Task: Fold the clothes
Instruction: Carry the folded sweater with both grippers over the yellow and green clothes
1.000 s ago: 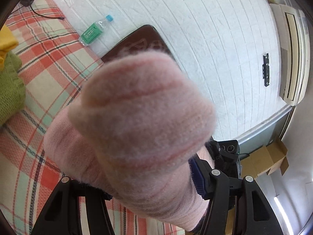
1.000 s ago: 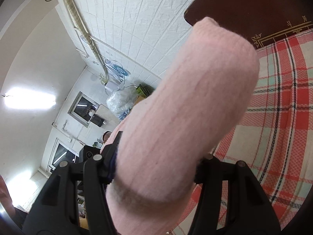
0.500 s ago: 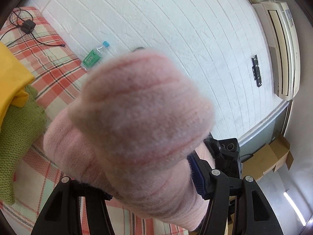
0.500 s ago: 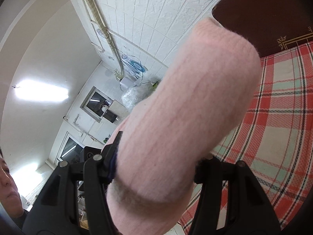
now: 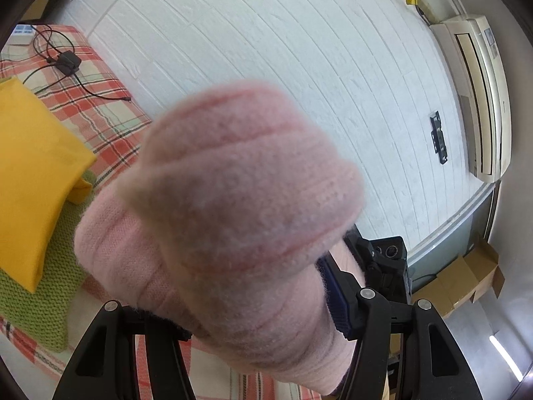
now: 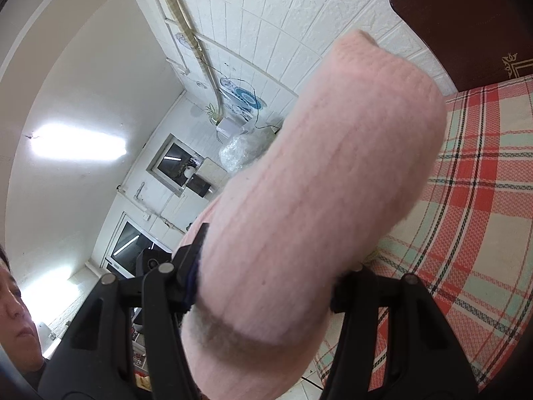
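Left gripper [image 5: 253, 313]: clamped on one end of the folded pink knit garment [image 5: 243, 206], which bulged out between its black fingers and filled the middle of the left wrist view.
Right gripper [image 6: 266, 293]: clamped on the other end of the same pink bundle [image 6: 316, 200], the cloth packed between its fingers and standing out toward one o'clock.
Garment's place: held off the bed between both tools, nowhere resting on the plaid bedcover [image 6: 466, 216].
Finished pile: a yellow folded piece [image 5: 30, 173] lay on a green knit [image 5: 36, 296] at nine o'clock in the left view, on the bedcover.
Farther off: a black charger with its cable [image 5: 68, 61] at eleven o'clock, then the white brick wall [image 5: 283, 50] and an air conditioner [image 5: 479, 100] at two o'clock.
Step in hand: folding looked done; the bundle was being carried, probably toward the pile.
Next move: it called for bringing both ends level over the yellow piece, lowering together, and letting go only once the bundle lay flat, lest the folds spring open.
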`<state>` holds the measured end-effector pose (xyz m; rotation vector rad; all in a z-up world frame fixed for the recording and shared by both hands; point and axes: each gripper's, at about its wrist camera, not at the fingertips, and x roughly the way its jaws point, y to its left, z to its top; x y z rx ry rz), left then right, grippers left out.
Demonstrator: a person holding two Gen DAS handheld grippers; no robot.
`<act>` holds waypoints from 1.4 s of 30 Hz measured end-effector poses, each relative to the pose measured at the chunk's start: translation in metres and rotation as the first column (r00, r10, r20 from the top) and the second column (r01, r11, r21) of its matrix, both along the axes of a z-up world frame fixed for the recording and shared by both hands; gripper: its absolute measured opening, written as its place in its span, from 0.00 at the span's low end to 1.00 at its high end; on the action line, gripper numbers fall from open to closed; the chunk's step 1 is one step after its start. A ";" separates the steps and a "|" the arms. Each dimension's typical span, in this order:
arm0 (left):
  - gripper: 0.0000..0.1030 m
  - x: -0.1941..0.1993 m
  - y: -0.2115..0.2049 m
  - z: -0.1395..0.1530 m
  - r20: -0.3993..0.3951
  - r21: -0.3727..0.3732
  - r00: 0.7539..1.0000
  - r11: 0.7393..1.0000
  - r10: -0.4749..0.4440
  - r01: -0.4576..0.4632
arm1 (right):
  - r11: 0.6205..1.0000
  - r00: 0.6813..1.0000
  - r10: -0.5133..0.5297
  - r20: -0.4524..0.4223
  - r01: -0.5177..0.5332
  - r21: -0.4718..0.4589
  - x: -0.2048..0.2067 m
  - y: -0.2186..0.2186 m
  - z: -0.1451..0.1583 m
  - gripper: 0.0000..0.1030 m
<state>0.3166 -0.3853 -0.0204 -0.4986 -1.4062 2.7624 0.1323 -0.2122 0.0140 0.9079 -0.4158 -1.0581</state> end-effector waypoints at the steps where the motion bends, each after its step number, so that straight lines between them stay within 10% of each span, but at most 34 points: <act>1: 0.60 0.003 -0.002 0.000 0.001 -0.001 1.000 1.000 0.005 -0.005 | 1.000 1.000 0.004 0.002 -0.004 0.001 0.002 -0.002 -0.001 0.57; 42: 0.60 0.085 -0.125 0.013 0.009 -0.038 0.958 0.957 0.288 -0.287 | 0.973 0.972 0.228 0.059 -0.230 0.018 0.080 -0.172 -0.002 0.57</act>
